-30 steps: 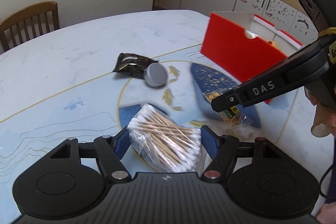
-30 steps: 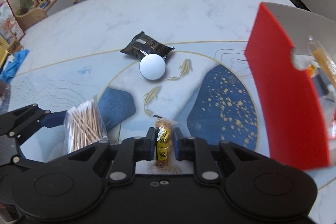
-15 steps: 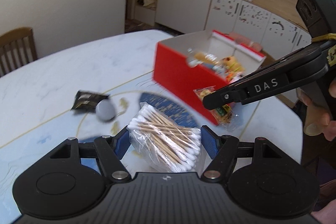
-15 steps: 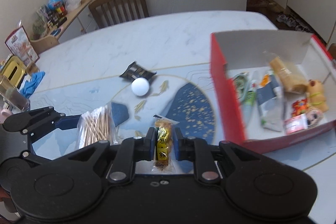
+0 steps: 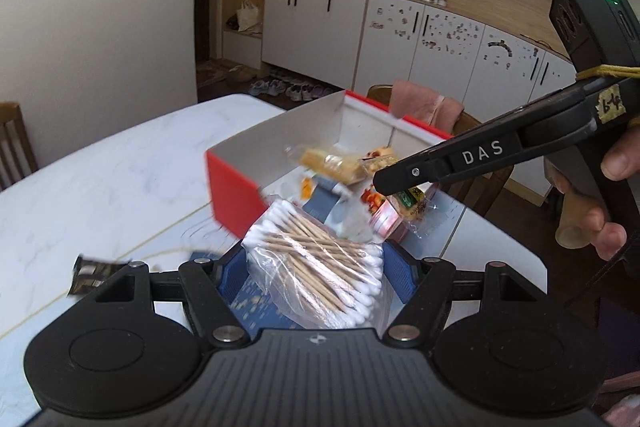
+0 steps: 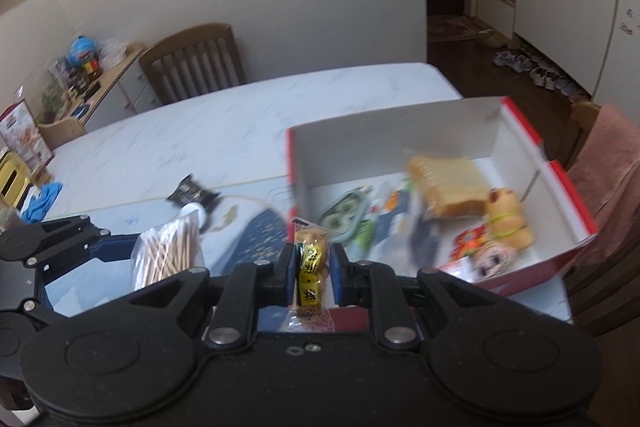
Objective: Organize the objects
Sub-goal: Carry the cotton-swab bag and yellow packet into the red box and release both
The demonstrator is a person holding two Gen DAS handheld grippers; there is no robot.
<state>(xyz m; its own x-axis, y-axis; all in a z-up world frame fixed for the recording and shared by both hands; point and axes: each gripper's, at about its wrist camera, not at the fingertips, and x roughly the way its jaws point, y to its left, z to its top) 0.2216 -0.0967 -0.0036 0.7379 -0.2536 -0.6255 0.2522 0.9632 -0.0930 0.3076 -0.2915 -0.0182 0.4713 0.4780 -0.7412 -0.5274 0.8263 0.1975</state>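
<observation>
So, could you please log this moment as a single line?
left gripper: shut on cotton swabs | right gripper: shut on snack packet | both above table near red box | box: open, partly filled

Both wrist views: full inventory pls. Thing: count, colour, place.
cotton swab bag: 1, clear with white-tipped sticks, held in the left gripper
snack packet: 1, yellow and clear, held in the right gripper
box: 1, red outside and white inside, open, on the table
items in box: several, mixed colours, including a tan wrapped cake; blurred, exact count unclear
dark wrapper: 1, black, on the table left of the box
round white thing: 1, next to the dark wrapper, partly hidden
table: 1, white marble look with blue and gold pattern
chair: 1, brown wood, far side of the table
left gripper: 1, black with blue pads
right gripper: 1, black
hand: 1, on the right gripper's handle
</observation>
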